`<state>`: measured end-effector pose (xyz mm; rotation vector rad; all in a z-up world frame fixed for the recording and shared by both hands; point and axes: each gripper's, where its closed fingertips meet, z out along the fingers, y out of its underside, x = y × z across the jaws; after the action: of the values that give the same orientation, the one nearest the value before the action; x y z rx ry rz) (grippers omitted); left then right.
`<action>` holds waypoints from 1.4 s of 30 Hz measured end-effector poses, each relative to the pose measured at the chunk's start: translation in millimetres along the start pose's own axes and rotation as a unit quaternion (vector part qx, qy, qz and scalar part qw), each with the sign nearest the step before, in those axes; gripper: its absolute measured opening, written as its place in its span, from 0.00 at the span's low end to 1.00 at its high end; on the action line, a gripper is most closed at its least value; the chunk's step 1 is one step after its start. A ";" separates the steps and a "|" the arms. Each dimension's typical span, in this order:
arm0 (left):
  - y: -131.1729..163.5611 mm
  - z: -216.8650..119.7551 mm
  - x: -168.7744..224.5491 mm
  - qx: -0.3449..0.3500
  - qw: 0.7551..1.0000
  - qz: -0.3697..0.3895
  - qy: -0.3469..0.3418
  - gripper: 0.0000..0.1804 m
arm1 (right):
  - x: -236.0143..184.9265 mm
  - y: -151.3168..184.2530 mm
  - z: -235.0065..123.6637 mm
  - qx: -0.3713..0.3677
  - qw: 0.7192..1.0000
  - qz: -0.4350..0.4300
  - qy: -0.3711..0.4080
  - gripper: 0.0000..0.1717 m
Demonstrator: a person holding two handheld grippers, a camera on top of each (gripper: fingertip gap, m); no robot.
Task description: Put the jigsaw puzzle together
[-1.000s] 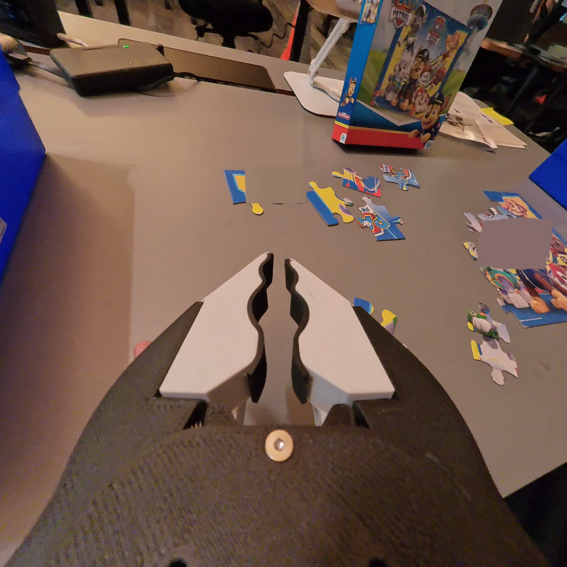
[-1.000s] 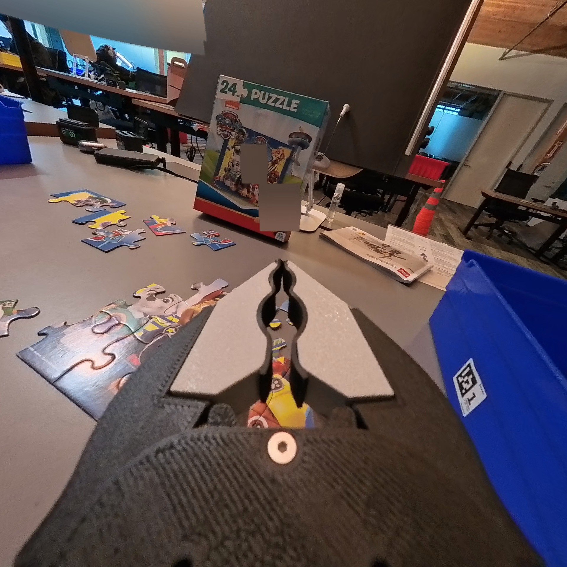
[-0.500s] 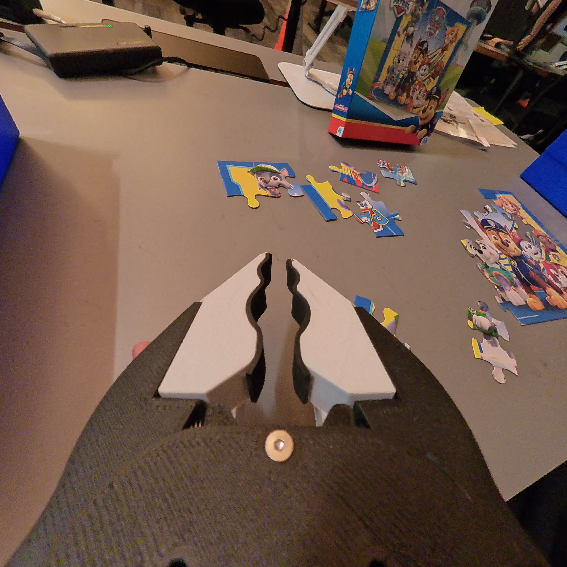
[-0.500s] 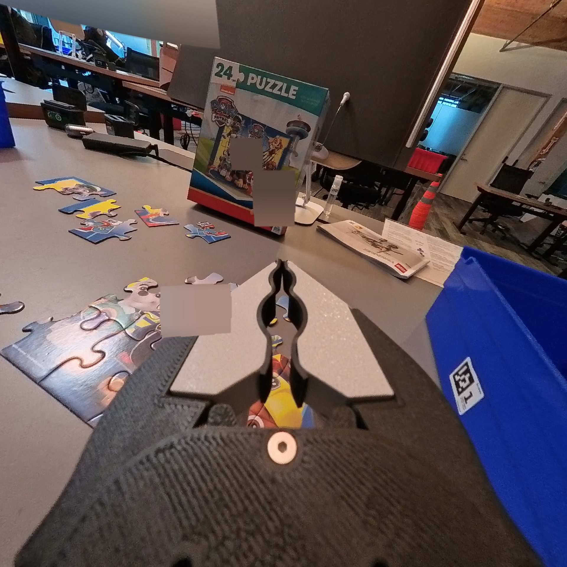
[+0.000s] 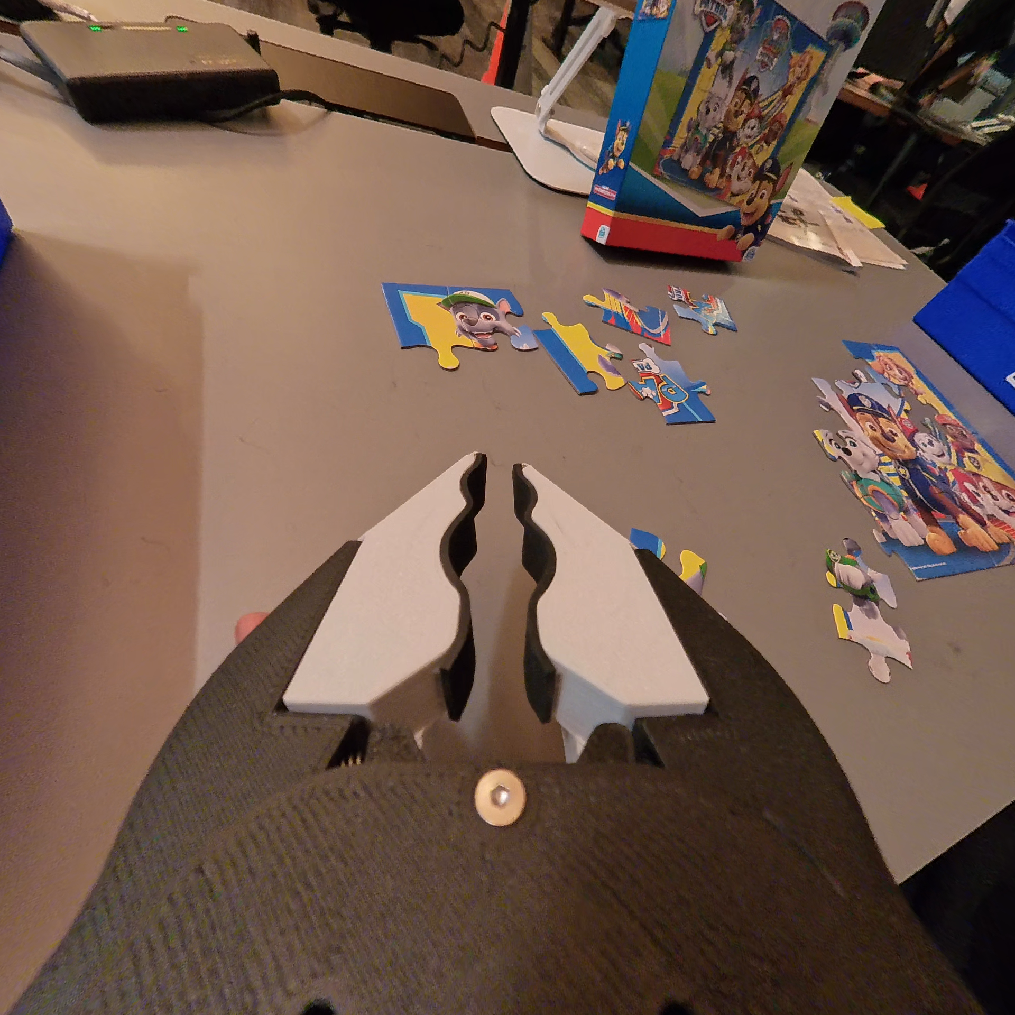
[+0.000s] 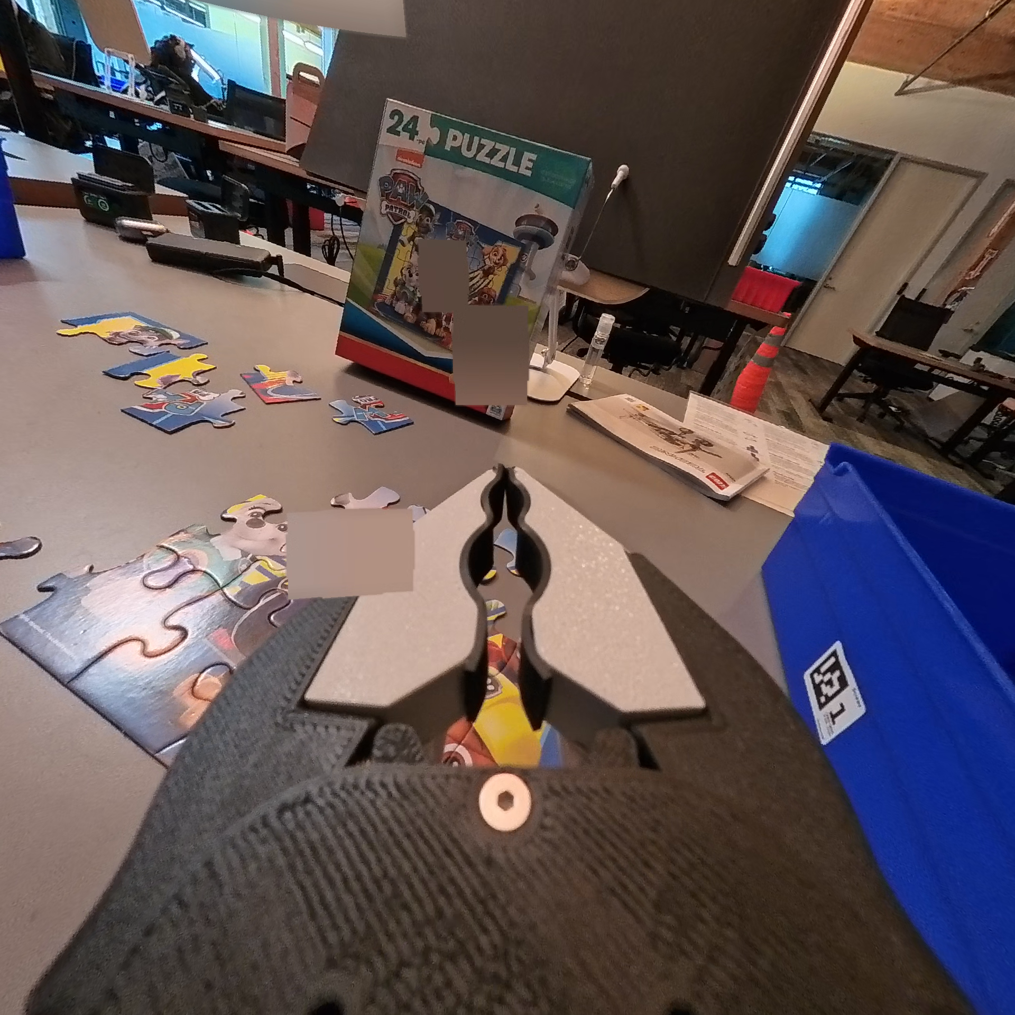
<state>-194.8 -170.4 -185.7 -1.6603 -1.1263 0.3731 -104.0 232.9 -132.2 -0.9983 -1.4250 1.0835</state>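
My left gripper (image 5: 498,461) hovers over bare grey table (image 5: 307,439), its jaws a little apart with nothing between them. Ahead of it lie loose puzzle pieces: a joined blue-and-yellow pair (image 5: 450,321), a yellow-and-blue edge piece (image 5: 579,354) and a blue piece (image 5: 673,387). Another piece (image 5: 667,549) peeks out beside its right finger. My right gripper (image 6: 506,469) is shut, tips touching, with nothing seen between them. It hangs over the assembled puzzle part (image 6: 137,604), which also shows in the left wrist view (image 5: 928,467).
A puzzle box (image 5: 708,126) stands at the back; it also shows in the right wrist view (image 6: 467,247). A blue bin (image 6: 906,631) stands close on the right. A booklet (image 6: 670,450) lies behind, a black device (image 5: 148,66) at far left, and two small pieces (image 5: 862,609) lie near the front edge. Spacing between my two grippers at the tips: around 40 centimetres. About 20 centimetres separates my left fingertips from the blue piece (image 5: 673,387). My right wrist view (image 6: 187,406) looks at it from another angle.
My left gripper's jaws have opened slightly, and its view has turned so the blue bin at the left has slipped out of view. My right gripper stays shut and has shifted only slightly.
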 end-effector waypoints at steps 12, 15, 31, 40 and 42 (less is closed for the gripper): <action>-0.6 39.8 81.3 -0.090 0.990 0.080 0.070 0.15 | -23.5 -16.3 3.4 0.006 0.999 -0.037 -0.025 0.00; 7.9 61.8 106.7 -0.150 0.980 0.092 0.096 0.17 | -79.7 -31.4 21.6 -0.022 0.989 -0.090 -0.116 0.00; 40.0 107.3 133.8 -0.264 0.950 0.121 0.113 0.08 | -221.6 24.8 145.4 -0.293 0.836 -0.092 -0.454 0.18; 46.8 109.0 130.8 -0.256 0.954 0.102 0.118 0.06 | -219.6 42.0 134.4 -0.332 0.821 -0.067 -0.460 0.23; 45.8 107.7 125.4 -0.256 0.955 0.100 0.110 0.06 | -226.8 38.3 114.1 -0.344 0.798 -0.025 -0.494 0.22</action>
<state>-184.8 -6.3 -234.6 -2.2192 -0.9353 0.0112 -190.4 11.7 -229.9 -0.8642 -2.8349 1.1045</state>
